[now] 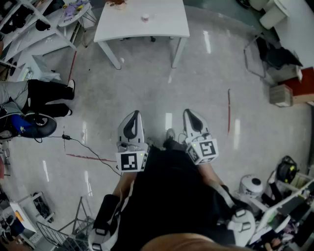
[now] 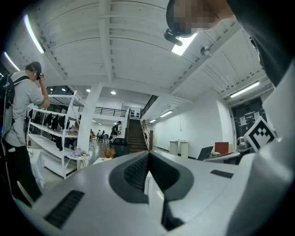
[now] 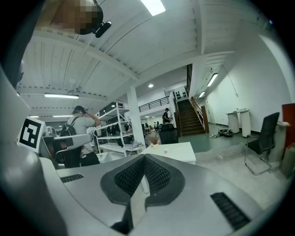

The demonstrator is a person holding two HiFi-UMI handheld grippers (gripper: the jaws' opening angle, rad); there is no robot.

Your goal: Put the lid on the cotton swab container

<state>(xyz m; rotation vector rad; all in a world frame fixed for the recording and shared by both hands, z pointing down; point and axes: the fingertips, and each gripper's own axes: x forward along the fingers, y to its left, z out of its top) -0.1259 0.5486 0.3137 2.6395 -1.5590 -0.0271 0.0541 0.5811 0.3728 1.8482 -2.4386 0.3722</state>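
Though contents unclear, container (image 1: 145, 18) on table (image 1: 169, 27)

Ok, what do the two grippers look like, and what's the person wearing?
Both the left gripper and right gripper have pale-grey shells tapering to a point, dark mesh-textured pads and a cube with black-and-white square markers. The person wears black clothing.

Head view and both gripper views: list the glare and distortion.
Head view: light streaks glare on the glossy floor. Left gripper view: strong fisheye, black corners, curved ceiling beams. Right gripper view: same fisheye; the ceiling light is blown out.
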